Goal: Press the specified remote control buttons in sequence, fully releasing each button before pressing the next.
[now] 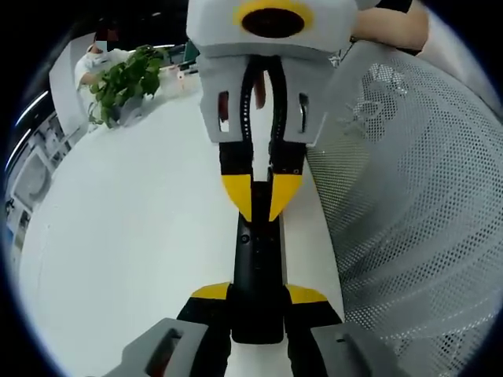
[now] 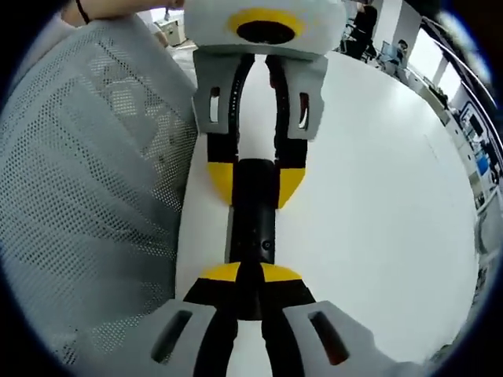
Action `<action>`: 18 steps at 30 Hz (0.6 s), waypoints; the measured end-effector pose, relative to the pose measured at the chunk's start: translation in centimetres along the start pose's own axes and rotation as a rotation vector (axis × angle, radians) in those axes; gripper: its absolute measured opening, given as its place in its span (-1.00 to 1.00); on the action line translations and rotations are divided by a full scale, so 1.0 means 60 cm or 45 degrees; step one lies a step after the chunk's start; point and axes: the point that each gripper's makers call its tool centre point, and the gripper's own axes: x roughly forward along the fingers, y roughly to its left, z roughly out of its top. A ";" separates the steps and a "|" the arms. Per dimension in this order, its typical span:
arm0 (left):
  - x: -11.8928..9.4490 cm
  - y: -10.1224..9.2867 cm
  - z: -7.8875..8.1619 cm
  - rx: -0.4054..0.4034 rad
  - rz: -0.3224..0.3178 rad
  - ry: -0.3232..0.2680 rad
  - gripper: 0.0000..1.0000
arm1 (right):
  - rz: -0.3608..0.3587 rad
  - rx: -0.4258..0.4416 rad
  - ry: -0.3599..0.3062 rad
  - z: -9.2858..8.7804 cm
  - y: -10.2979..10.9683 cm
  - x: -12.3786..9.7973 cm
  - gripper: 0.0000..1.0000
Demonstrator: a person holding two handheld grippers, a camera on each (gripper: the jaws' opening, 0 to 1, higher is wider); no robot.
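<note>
The left gripper (image 1: 257, 294) clamps the near end of the black remote (image 1: 256, 267); its buttons are hard to make out. The right gripper (image 2: 250, 276), jaws nearly together, bears on the far end, near the table (image 1: 141, 228) edge beside a mesh chair (image 1: 416, 196).

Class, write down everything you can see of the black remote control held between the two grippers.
The remote control is a slim black bar, seemingly plastic, with small round buttons on its upper face. It lies lengthwise over the white table, beside a white mesh chair back. The left gripper clamps one end between its yellow-tipped jaws; the right gripper closes its tips together on the remote's face at the other end.
</note>
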 end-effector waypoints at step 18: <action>-0.001 0.000 0.001 -0.018 -0.029 -0.023 -0.49 | -0.015 0.143 -0.104 0.002 -0.002 -0.003 -0.88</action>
